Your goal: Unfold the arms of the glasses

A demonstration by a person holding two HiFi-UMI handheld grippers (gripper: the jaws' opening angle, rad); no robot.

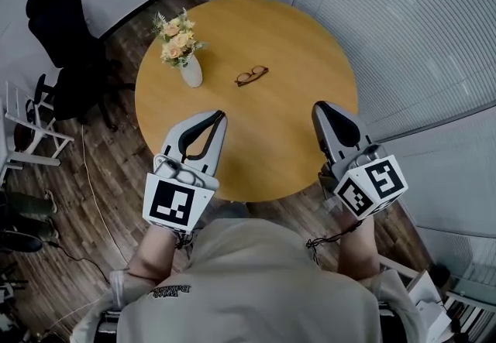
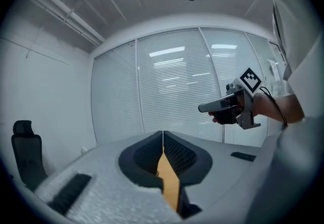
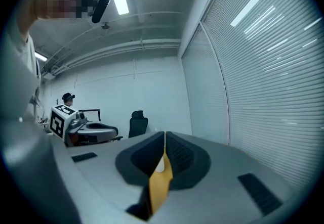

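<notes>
The dark-framed glasses point(image 1: 252, 75) lie folded on the round wooden table point(image 1: 294, 148), past its middle. My left gripper point(image 1: 220, 114) hovers over the table's near left part, shut and holding nothing. My right gripper point(image 1: 318, 106) hovers over the near right part, also shut and holding nothing. Both point toward the far side and stand well short of the glasses. In the left gripper view the jaws point(image 2: 163, 134) meet at the tips, and the right gripper point(image 2: 230, 106) shows beyond them. In the right gripper view the jaws point(image 3: 164, 134) also meet, with the left gripper point(image 3: 83, 129) off to the left.
A white vase of flowers point(image 1: 186, 55) stands on the table, left of the glasses. A black office chair point(image 1: 58, 47) and a white rack point(image 1: 23, 132) stand on the wood floor at left. Blinds point(image 1: 418, 24) cover the wall at right.
</notes>
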